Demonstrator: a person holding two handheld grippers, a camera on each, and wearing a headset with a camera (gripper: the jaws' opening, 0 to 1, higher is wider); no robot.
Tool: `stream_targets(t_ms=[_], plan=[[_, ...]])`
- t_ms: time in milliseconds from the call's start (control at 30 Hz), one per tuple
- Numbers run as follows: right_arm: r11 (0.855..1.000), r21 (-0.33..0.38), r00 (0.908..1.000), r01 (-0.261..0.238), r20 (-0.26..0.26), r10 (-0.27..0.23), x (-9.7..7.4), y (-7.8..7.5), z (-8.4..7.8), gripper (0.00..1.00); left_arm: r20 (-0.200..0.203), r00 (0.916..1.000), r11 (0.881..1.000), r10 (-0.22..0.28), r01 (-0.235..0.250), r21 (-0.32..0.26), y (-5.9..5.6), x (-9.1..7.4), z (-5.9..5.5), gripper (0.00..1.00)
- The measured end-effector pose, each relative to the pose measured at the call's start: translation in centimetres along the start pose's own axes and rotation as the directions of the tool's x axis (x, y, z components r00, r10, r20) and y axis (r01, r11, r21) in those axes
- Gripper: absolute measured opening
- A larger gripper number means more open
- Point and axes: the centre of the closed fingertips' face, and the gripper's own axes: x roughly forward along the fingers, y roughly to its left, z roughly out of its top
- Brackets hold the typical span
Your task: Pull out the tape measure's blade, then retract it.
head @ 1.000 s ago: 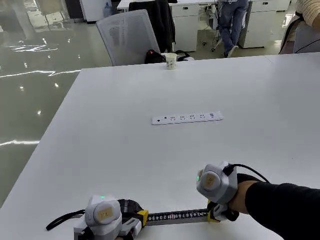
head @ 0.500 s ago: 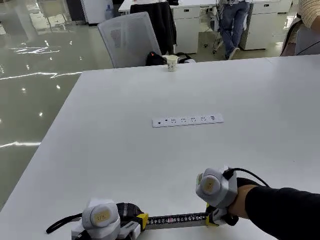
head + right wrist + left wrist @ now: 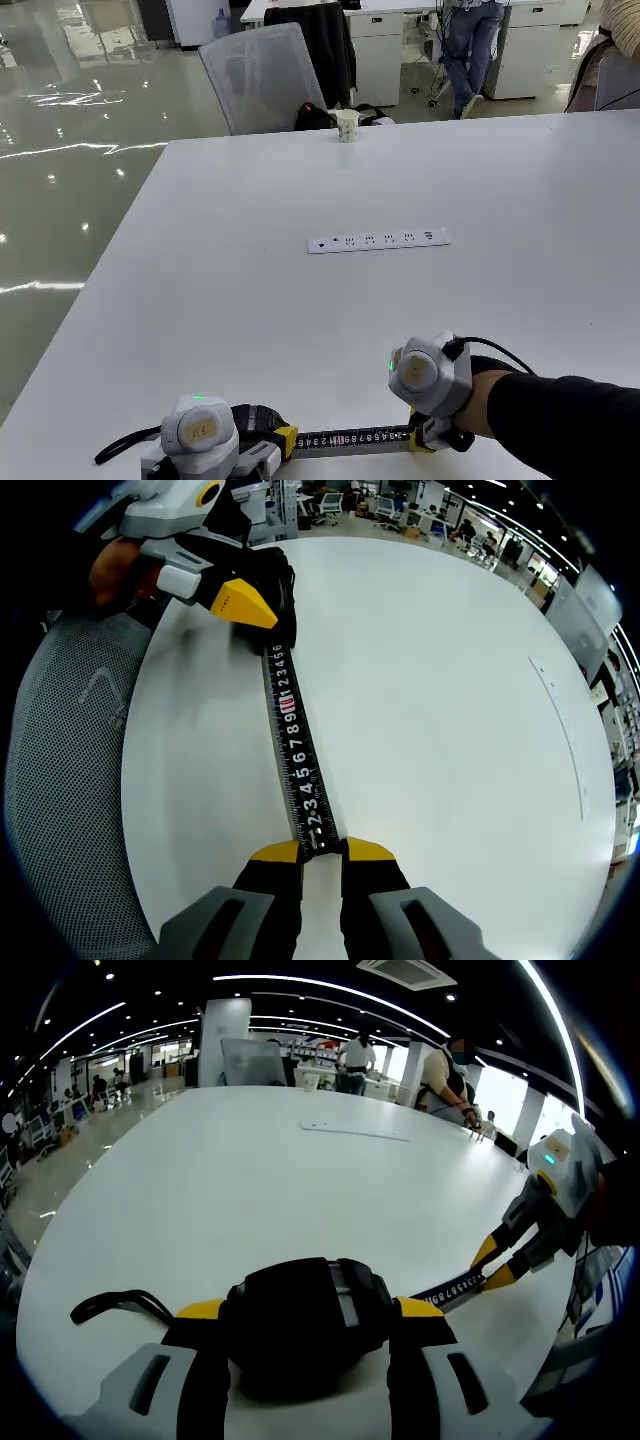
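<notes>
Hardly anything has moved: my right gripper (image 3: 322,852) stays clamped on the tip of the black numbered blade (image 3: 295,740), and my left gripper (image 3: 310,1312) holds the black tape-measure case (image 3: 255,418) at the white tabletop's (image 3: 300,320) near edge. Along that edge the blade runs straight between them, with the case to my left.

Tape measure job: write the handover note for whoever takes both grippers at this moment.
Left gripper: shut on the tape measure case, which rests on the white table near its front edge.
Right gripper: shut on the tip of the blade.
Done: blade drawn partway out; it runs flat over the table between the two grippers, numbers up.
To do: pull further if more length is wanted, then guide the blade back into the case.
</notes>
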Motion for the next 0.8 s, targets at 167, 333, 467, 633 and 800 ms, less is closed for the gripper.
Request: stream_targets(t_ms=[167,333,467,633,800], plan=[[1.0,0.004,1.0,-0.001,0.004,0.001,0.05,0.06,0.16,0.11,-0.002,1.0,1.0,-0.001,0.001,-0.001,0.0,0.04,-0.01,0.59],[1.0,0.004,1.0,-0.001,0.005,0.001,0.15,0.05,0.31,0.11,-0.002,1.0,1.0,0.0,0.0,0.0,-0.03,0.05,-0.05,0.59],[1.0,0.003,1.0,0.0,0.005,0.0,0.23,0.02,0.47,0.11,-0.004,1.0,1.0,0.0,0.0,-0.001,-0.04,0.07,-0.05,0.59],[1.0,0.011,1.0,0.003,0.007,-0.004,0.31,-0.01,0.62,0.11,-0.005,1.0,1.0,-0.001,0.001,-0.001,-0.02,0.14,-0.04,0.59],[1.0,0.01,0.9999,0.003,0.01,-0.003,0.31,0.06,0.88,0.11,-0.007,1.0,1.0,-0.002,0.002,-0.001,-0.02,0.16,-0.05,0.59]])
